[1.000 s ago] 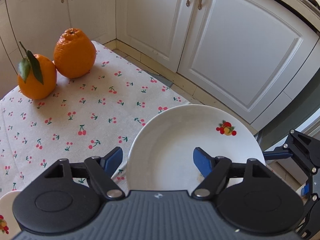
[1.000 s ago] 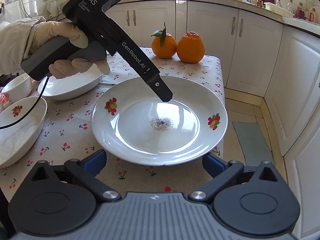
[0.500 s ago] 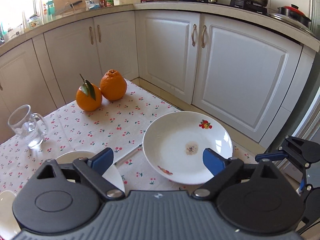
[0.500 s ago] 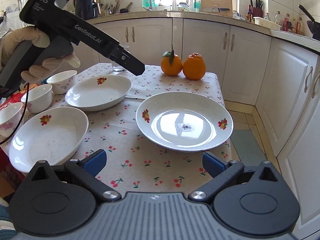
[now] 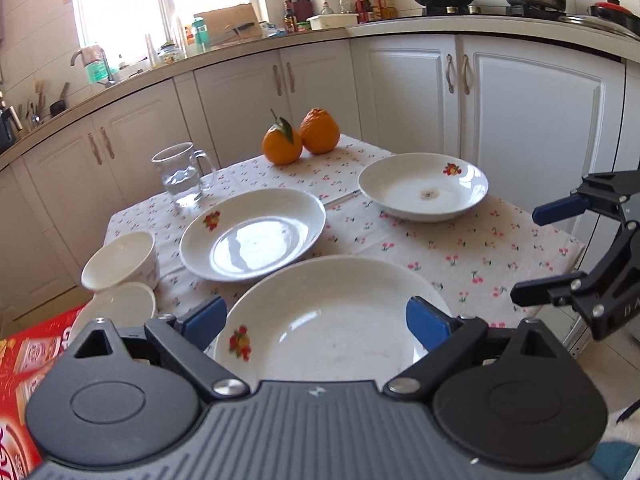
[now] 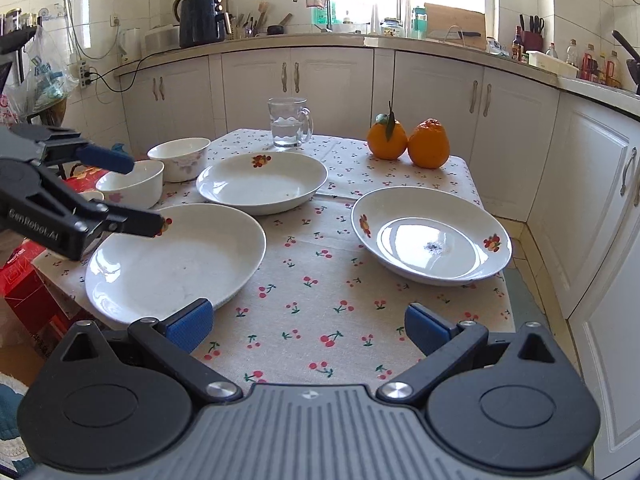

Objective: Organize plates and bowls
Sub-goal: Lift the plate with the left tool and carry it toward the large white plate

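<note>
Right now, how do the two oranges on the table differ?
The left orange is smooth and round and carries a stem with a green leaf; the right orange is bumpy, pear-shaped with a knob on top, and leafless. Both stand side by side, touching, at the far end of the cherry-print tablecloth.

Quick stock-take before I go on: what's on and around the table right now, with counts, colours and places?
plates: 3, white with fruit prints, one at the near left corner, one behind it, one on the right
bowls: at least 2, white, far left edge; more may sit hidden behind the left hand-held gripper
mug: 1, clear glass with water, far side
oranges: 2, far right corner
tablecloth: 1, cream with cherries
red box: 1, beside the table's left edge
left hand-held gripper: 1, black with blue pads, open, over the near left plate
right hand-held gripper: 1, same colours, open, empty
</note>
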`<control>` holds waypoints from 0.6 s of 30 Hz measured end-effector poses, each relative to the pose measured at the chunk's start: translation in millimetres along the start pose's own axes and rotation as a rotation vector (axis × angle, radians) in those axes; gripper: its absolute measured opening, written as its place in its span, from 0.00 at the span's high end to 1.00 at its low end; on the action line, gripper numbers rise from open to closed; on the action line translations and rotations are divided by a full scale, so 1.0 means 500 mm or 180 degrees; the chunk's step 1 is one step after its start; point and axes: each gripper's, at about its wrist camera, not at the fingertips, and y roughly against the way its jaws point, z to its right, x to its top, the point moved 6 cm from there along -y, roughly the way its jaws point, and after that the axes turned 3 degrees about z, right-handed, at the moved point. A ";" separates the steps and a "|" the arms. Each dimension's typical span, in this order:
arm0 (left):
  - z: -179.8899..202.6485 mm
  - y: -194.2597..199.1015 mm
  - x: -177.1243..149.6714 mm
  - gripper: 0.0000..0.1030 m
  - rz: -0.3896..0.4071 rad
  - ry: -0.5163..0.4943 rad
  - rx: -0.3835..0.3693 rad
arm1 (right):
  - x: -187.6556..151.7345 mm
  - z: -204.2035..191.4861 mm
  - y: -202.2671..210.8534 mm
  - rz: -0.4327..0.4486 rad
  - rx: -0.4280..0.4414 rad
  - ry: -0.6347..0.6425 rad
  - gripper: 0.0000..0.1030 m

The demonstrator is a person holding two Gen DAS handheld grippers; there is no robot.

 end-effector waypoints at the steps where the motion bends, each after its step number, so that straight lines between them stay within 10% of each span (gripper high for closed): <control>1: -0.002 0.012 -0.021 0.06 -0.0016 0.0005 0.0018 | -0.004 -0.006 0.000 -0.0017 0.0006 0.0003 0.00; 18: -0.008 0.007 -0.154 0.07 -0.0274 0.0241 -0.0161 | 0.004 -0.055 -0.041 -0.0250 0.0468 -0.0076 0.00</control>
